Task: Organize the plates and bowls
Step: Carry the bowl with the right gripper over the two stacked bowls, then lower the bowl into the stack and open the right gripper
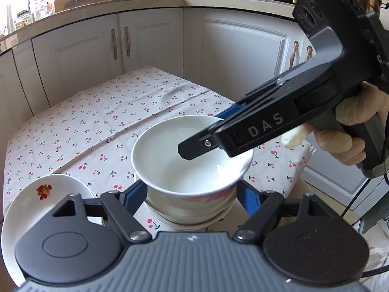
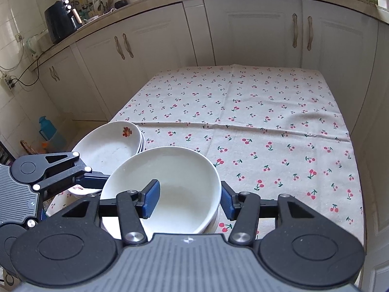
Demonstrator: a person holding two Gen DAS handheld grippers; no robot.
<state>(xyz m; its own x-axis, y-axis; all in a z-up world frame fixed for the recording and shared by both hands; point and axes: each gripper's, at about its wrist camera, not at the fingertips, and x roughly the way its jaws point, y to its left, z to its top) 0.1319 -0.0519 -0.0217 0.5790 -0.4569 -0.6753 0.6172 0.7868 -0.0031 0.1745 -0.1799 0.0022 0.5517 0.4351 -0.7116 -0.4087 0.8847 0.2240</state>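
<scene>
Right gripper (image 2: 188, 200) has its jaws spread across the top bowl (image 2: 167, 185) — one blue pad inside, the other outside the rim, neither pressing that I can see; left gripper (image 1: 192, 197) sits wide open either side of that same bowl's wall, no grip; the bowl rests on a stack of bowls (image 1: 192, 215) at the near edge of the cherry-print desk (image 2: 267, 121); just beside it, the stacked plates (image 2: 107, 143) with a fruit motif.

We got bright daylight, strongest around the window (image 1: 14, 4), which blew out white. Soft shadows fell on the tablecloth (image 2: 243, 112). Fisheye bent the cabinets (image 2: 243, 29) near the edges; everything stayed fairly sharp.
</scene>
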